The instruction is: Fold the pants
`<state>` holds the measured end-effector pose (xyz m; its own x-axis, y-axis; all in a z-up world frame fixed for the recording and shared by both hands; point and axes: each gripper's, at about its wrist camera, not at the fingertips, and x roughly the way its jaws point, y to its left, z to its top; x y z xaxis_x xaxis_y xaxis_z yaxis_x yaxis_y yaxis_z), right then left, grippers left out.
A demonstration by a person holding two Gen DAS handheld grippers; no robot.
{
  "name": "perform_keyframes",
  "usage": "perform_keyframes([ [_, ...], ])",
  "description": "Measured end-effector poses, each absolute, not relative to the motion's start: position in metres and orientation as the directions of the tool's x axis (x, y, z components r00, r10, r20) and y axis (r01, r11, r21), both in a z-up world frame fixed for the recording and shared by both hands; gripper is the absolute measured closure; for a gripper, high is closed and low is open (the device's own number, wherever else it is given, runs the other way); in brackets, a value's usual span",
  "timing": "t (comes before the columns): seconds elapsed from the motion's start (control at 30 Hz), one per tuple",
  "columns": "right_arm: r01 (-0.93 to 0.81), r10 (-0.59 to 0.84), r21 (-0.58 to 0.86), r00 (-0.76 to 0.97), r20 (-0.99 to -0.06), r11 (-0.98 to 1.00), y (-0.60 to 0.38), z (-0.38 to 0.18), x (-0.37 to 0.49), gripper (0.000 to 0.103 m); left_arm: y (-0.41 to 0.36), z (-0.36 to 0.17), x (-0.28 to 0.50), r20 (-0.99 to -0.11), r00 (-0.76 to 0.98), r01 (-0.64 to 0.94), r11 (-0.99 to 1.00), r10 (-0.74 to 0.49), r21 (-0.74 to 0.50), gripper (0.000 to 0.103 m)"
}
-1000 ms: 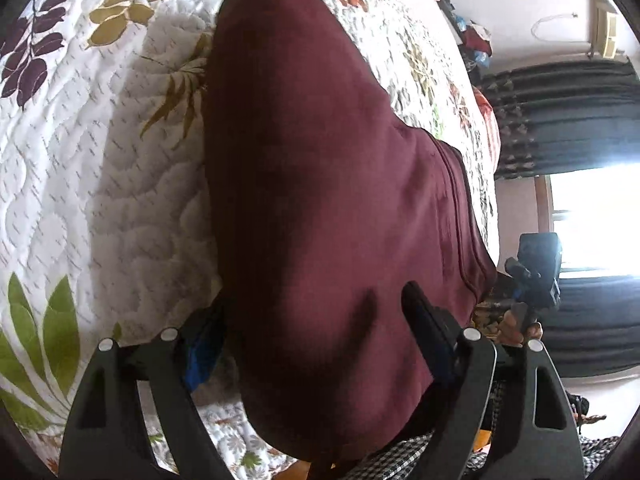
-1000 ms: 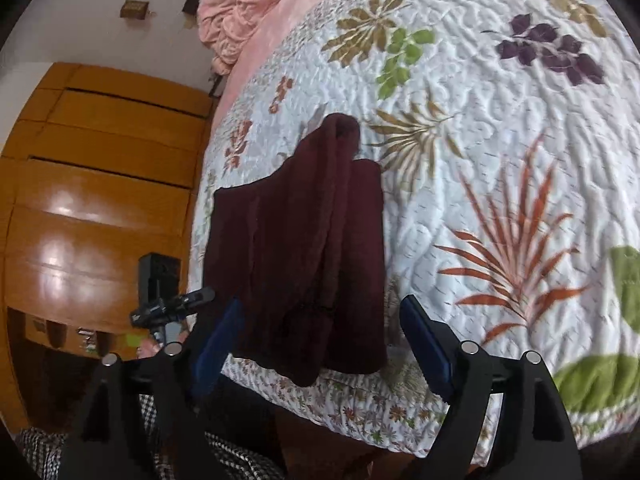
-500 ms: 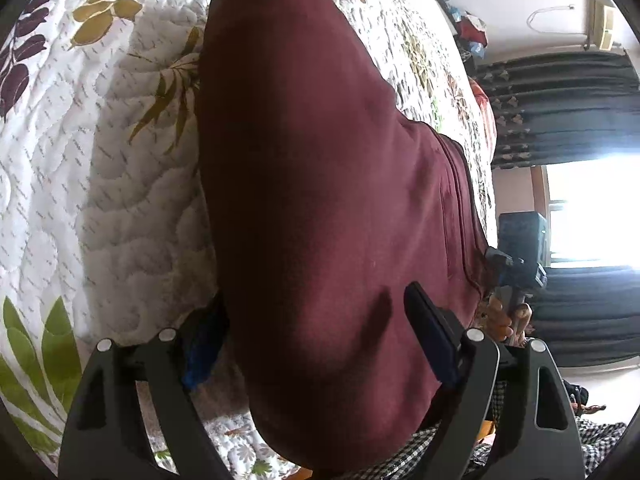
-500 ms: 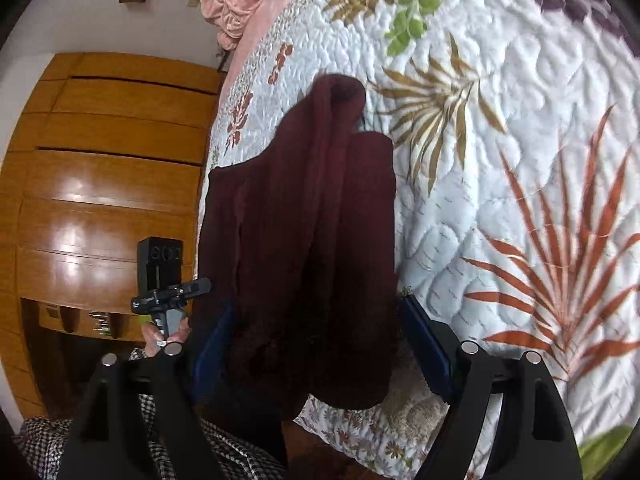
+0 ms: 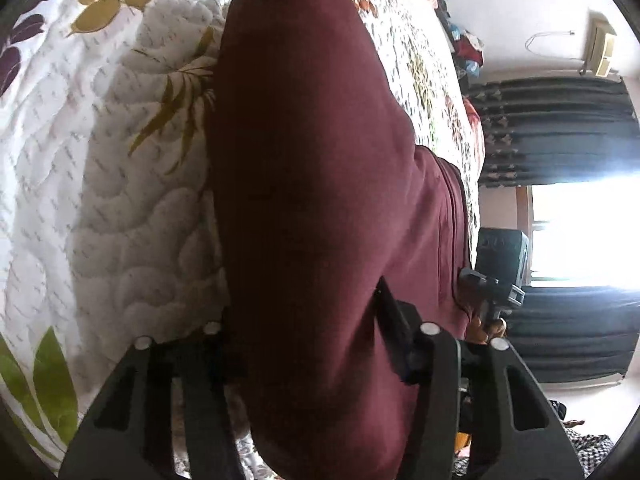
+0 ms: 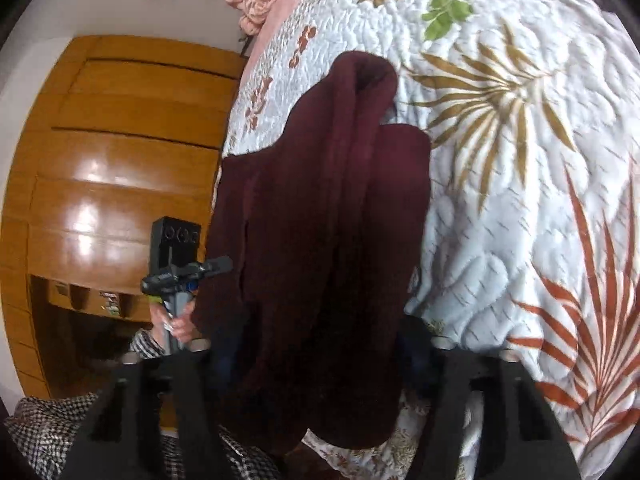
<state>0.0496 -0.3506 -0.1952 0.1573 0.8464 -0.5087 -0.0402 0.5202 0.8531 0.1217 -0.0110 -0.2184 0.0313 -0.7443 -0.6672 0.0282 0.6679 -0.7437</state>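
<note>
As both sets of jaws close, the left gripper (image 5: 304, 344) and right gripper (image 6: 320, 344) seemingly pinch the maroon pants' (image 6: 328, 220) near edge; the pants stretch toward twelve o'clock across the quilted bed (image 6: 520, 200).

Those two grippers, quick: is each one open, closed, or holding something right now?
Left gripper: jaws closing around the near end of the maroon pants, pads against the fabric.
Right gripper: jaws closing on the same pants, fabric bunched between them.

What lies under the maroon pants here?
The maroon pants lie on the leaf-print quilt, their near end hanging over the bed edge. The quilt directly beneath them is covered, so anything there cannot be seen.
</note>
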Motion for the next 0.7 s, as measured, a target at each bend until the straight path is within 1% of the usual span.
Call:
perform_keyframes([
  [0.07, -0.041, 0.845, 0.856, 0.186, -0.501, 0.516, -0.352, -0.190, 0.045, 0.060, -0.013, -0.214, 0.118, -0.665, 0.059, 0.029, 0.667, -0.744, -0.744, 0.063],
  [0.17, -0.052, 0.841, 0.857, 0.230, -0.490, 0.513, -0.348, -0.175, 0.039, 0.064, -0.011, -0.207, 0.113, -0.639, 0.100, 0.017, 0.643, -0.763, -0.766, 0.069],
  [0.27, -0.060, 0.847, 0.868, 0.258, -0.464, 0.493, -0.344, -0.160, 0.040, 0.065, -0.013, -0.195, 0.110, -0.600, 0.133, 0.038, 0.609, -0.789, -0.792, 0.071],
  [0.33, -0.087, 0.844, 0.861, 0.270, -0.464, 0.501, -0.338, -0.146, 0.043, 0.065, -0.016, -0.186, 0.110, -0.571, 0.152, 0.048, 0.583, -0.807, -0.811, 0.071],
  [0.53, -0.174, 0.817, 0.815, 0.309, -0.487, 0.552, -0.339, -0.096, 0.064, 0.065, -0.036, -0.148, 0.127, -0.547, 0.215, 0.114, 0.577, -0.809, -0.809, 0.071],
  [0.7, -0.214, 0.794, 0.783, 0.348, -0.498, 0.584, -0.343, -0.067, 0.108, 0.065, -0.044, -0.121, 0.161, -0.539, 0.288, 0.162, 0.595, -0.792, -0.787, 0.071],
])
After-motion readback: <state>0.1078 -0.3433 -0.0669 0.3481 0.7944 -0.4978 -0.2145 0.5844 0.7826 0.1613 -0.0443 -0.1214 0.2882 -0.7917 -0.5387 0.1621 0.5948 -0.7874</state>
